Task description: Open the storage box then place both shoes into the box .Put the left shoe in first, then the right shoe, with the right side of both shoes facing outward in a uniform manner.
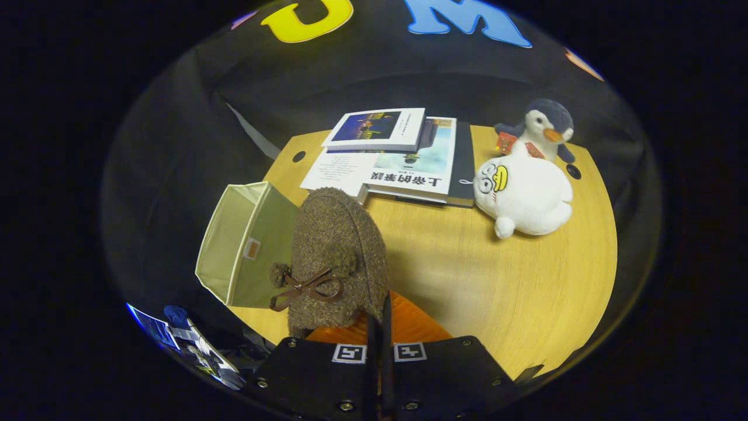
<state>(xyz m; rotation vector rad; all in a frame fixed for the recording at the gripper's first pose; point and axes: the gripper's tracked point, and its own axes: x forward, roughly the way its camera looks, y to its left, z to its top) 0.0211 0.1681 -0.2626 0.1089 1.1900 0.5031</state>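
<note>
Gripper (378,327) pinching a brown fuzzy shoe (338,263) above the wooden table (526,292).

Its 2 fingers are pressed nearly together on the shoe's rear edge, holding it toe-up with the bow facing the camera. The open beige storage box (245,251) lies on its side just left of the shoe. Beyond are 3 books (403,158) and 2 plush toys (523,193).

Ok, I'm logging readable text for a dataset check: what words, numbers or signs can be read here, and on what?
"上帝的…": title on the middle book, seen upside down; its last two characters are unclear.
Too small to read: print on the top book, white sheet, penguin's red tags, box tag.
Markers on the gripper, shut on the shoe: square patterns, no words.
</note>
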